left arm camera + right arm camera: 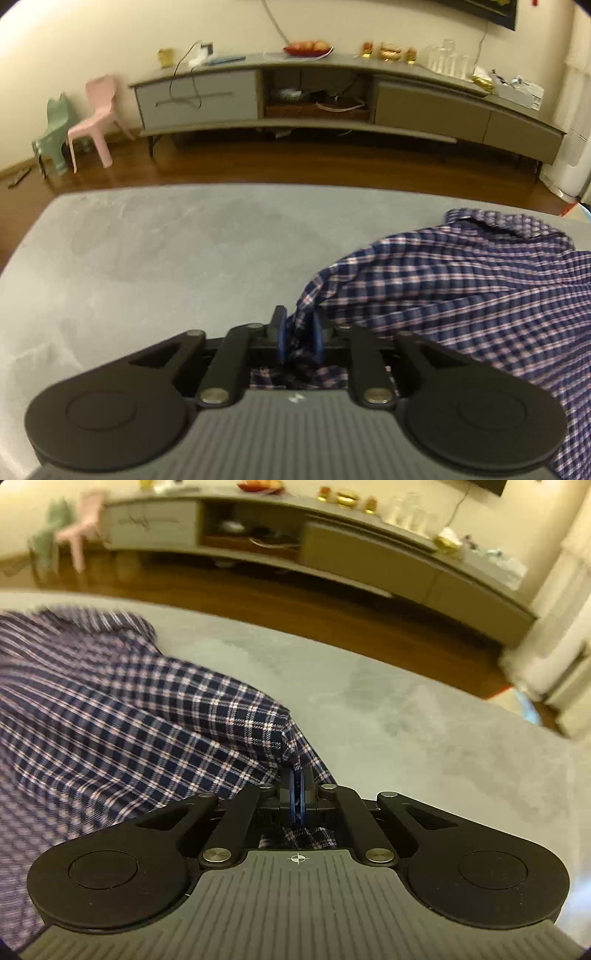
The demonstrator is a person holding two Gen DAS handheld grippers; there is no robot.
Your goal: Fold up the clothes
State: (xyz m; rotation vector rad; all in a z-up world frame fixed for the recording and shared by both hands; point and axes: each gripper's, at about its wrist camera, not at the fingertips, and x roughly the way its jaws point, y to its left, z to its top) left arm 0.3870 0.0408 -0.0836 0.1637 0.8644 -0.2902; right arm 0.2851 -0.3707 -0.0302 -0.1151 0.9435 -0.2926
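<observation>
From the left wrist, the left gripper (300,334) has its blue pads (281,338) a narrow gap apart, clenched on a bunched edge of the plaid shirt (461,280). The shirt spreads to the right over the grey table (166,251) and is cut off at the right edge; its collar lies far right.

From the right wrist, the right gripper (297,797) is pinched almost fully together on a fold of the plaid shirt (129,709), which stretches left and near, blurred and cut off by the frame. The grey table (424,738) lies to the right.
</observation>
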